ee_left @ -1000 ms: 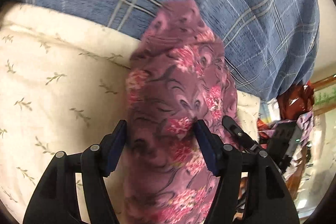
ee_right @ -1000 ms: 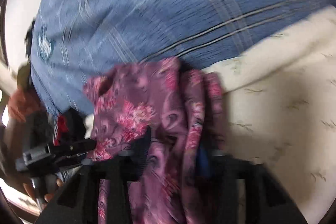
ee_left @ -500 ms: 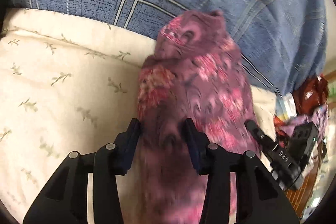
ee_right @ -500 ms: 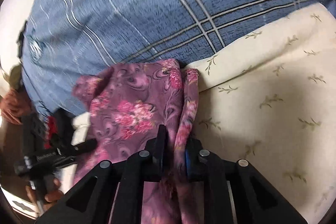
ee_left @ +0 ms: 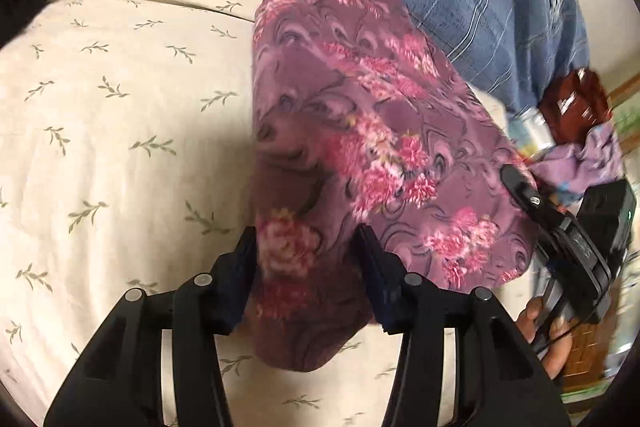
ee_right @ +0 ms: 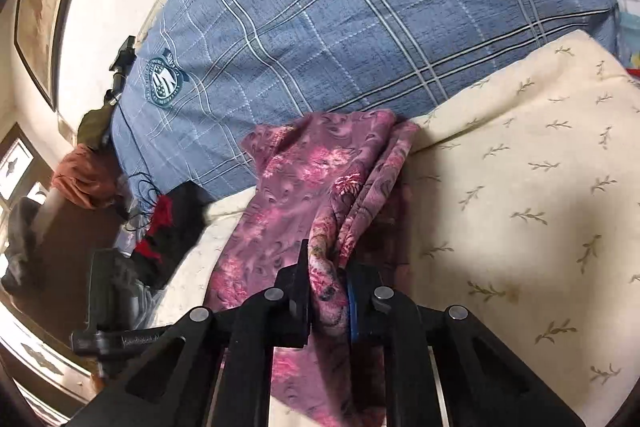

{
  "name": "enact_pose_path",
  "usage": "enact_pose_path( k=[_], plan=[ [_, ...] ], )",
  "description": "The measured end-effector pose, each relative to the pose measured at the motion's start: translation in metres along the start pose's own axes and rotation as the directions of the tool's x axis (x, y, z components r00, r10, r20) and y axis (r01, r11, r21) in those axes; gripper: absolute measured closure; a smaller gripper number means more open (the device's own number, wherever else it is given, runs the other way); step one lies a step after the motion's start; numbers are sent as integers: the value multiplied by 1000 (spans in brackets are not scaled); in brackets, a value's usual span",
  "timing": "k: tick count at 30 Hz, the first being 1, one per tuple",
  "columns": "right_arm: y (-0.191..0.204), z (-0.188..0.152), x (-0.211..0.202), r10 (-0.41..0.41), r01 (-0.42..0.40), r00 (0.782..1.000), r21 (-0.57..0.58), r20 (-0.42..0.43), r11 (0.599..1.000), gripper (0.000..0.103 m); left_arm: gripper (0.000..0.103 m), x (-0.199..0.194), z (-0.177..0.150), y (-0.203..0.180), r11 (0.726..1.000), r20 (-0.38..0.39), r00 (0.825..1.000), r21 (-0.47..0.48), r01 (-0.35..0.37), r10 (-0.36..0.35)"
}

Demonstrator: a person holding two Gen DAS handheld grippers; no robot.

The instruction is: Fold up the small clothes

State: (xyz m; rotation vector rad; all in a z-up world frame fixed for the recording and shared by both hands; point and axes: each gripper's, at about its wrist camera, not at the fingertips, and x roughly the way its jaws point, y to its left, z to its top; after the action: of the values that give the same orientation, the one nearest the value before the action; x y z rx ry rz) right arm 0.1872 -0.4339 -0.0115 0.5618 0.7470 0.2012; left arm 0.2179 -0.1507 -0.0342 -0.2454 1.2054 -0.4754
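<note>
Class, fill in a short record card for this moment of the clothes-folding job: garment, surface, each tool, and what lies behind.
garment: purple floral cloth, bunched, not yet folded flat
surface: cream sheet with leaf print
left tool: fingers apart, cloth between them; grip unclear
right tool: shut on a gathered edge of the cloth
behind: blue checked pillow with a crest badge
clutter: other clothes at the bed's edge

Garment point(ee_left: 360, 131) on sheet point(ee_left: 120, 131), pillow point(ee_right: 360, 7) behind
</note>
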Motion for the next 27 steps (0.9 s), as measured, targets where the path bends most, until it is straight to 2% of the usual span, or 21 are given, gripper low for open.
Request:
enact_pose_path(
  k=[2,6,8,10,11,12,13,14,17,19,21,23,25,27],
  plan=[
    [-13,-10,24,-113,112,989,-17,-100,994,90,55,1,0,-8,998,13,999,34,-45,45],
    [-19,-9,13,-57,63,995,74,-86,995,81,56,-3,3,-26,995,15,997,55,-80,80],
    [-16,-13,5,-43,51,994,78,-100,996,78,56,-3,4,-27,995,16,997,49,-81,80],
    [-17,-21,-6,-33,42,994,78,-105,996,72,56,-5,3,-27,997,16,997,31,-72,72],
    [-14,-26,-5,-39,48,992,70,-120,996,72,56,-8,1,-21,997,13,997,24,-73,72],
    [-10,-29,-3,-67,74,988,47,-140,996,78,56,-7,2,-22,997,5,997,12,-71,71],
    [-5,-31,-3,-96,98,984,4,-152,995,90,56,-9,1,-21,997,1,997,5,-73,73],
    [0,-31,-6,-95,94,985,-19,-143,995,95,56,-13,-1,-19,997,0,997,2,-73,73],
    [7,-25,-31,-9,9,998,-3,-62,1000,96,56,-28,-4,-20,997,31,996,23,-79,78],
    [5,-24,-41,9,-9,1000,3,-26,1000,97,56,-30,-5,-25,995,49,995,43,-87,85],
    [-4,-30,-35,-37,37,998,4,-51,999,98,56,-26,-5,-29,993,52,994,54,-101,98],
    [-19,-43,-16,-121,121,984,-7,-134,993,98,56,-20,-5,-30,993,41,994,53,-106,104],
    [-25,-49,-15,-115,116,986,1,-121,993,97,56,-16,-5,-28,993,32,994,50,-104,102],
    [-25,-45,-18,-104,109,986,35,-128,993,89,56,-16,-4,-26,994,10,995,53,-97,96]
  ],
)
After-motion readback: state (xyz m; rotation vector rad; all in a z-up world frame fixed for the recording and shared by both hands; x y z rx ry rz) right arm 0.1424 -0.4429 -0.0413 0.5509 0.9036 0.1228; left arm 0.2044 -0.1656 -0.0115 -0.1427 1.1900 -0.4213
